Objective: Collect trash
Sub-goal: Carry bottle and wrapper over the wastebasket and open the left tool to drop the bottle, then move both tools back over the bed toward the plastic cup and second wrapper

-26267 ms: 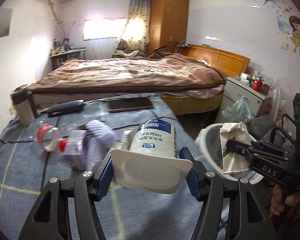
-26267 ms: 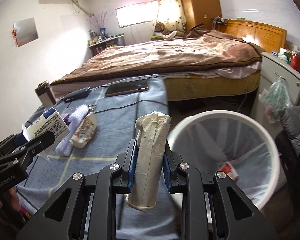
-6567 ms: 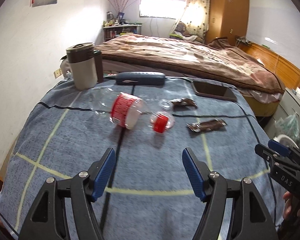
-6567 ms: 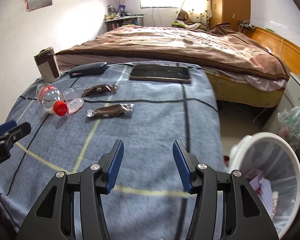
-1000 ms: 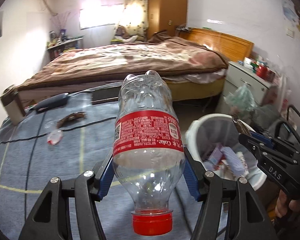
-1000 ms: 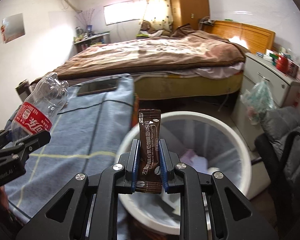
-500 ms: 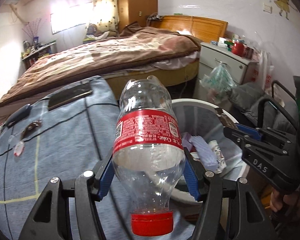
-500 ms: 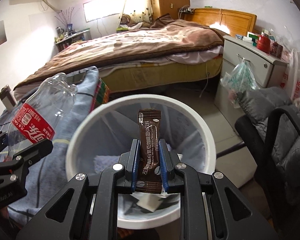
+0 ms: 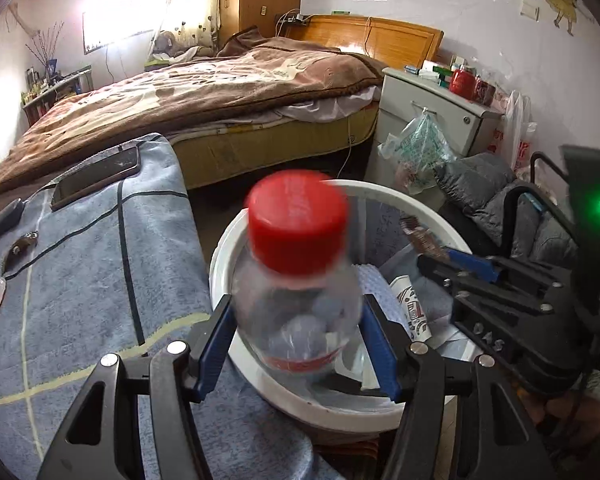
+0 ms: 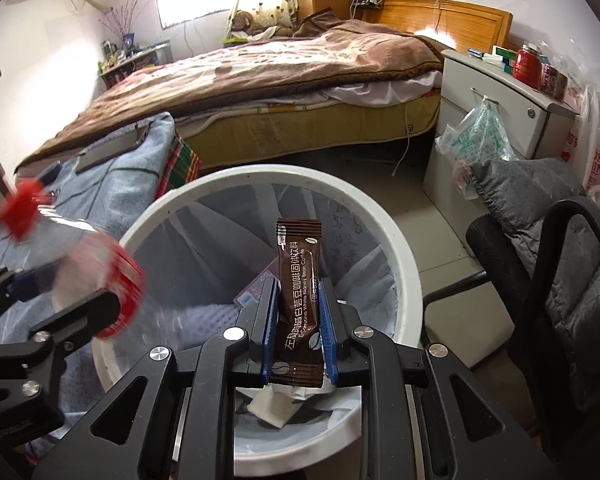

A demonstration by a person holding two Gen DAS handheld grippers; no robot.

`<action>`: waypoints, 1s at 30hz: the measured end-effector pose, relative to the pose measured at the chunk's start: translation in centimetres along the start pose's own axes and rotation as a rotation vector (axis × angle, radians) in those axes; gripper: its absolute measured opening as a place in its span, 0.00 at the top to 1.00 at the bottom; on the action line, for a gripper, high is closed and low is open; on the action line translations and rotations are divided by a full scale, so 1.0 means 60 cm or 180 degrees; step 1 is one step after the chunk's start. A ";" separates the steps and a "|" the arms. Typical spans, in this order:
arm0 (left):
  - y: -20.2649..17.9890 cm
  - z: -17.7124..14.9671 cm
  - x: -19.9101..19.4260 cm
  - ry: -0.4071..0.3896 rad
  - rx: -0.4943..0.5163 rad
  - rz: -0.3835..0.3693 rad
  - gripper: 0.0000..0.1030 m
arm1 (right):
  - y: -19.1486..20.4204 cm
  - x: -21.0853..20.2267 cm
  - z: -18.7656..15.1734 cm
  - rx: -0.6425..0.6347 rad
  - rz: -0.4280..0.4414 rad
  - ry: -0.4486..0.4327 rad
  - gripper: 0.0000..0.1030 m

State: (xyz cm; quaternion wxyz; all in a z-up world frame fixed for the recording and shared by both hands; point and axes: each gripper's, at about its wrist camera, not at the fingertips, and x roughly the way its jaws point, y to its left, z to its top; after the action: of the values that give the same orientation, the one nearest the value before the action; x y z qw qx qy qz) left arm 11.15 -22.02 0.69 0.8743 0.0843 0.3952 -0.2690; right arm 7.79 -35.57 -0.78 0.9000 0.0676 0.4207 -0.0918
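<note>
A clear plastic Coke bottle [image 9: 298, 280] with a red cap sits blurred between the blue pads of my left gripper [image 9: 296, 344], tipped cap-up over the white trash bin [image 9: 236, 360]; whether the pads still grip it I cannot tell. It shows blurred at the left of the right wrist view [image 10: 92, 280]. My right gripper [image 10: 298, 332] is shut on a brown coffee sachet [image 10: 300, 300], upright above the open bin [image 10: 400, 248]. The bin holds paper and wrappers.
A blue cloth-covered table [image 9: 80, 280] left of the bin carries a phone [image 9: 96, 178], a brown wrapper [image 9: 18, 246] and a small clear piece. A bed [image 9: 220, 96], a nightstand [image 9: 432, 108] and a black chair with grey cushion [image 10: 560, 280] surround the bin.
Both grippers moved over the bin. The bottle in the left gripper flipped from cap-down to cap-up and is blurred with motion. The sachet stays gripped.
</note>
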 end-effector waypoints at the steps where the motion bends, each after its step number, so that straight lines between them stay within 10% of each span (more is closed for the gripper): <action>1: -0.001 0.000 -0.003 -0.0030 0.0021 0.0036 0.37 | 0.001 0.000 0.001 -0.0021 -0.0022 -0.0006 0.71; 5: 0.007 0.002 -0.018 -0.0117 -0.0017 -0.0015 0.30 | 0.001 -0.006 0.001 -0.0023 -0.0047 -0.0053 0.42; 30: 0.144 -0.032 -0.108 -0.0412 -0.0424 0.0528 0.30 | 0.092 -0.042 0.013 -0.0096 0.0177 -0.0280 0.42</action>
State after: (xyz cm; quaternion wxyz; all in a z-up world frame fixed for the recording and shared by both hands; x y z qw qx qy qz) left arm 11.06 -11.44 3.60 0.9208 0.0410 0.3466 -0.1738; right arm 8.02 -30.10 1.91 0.9208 0.0616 0.3799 -0.0633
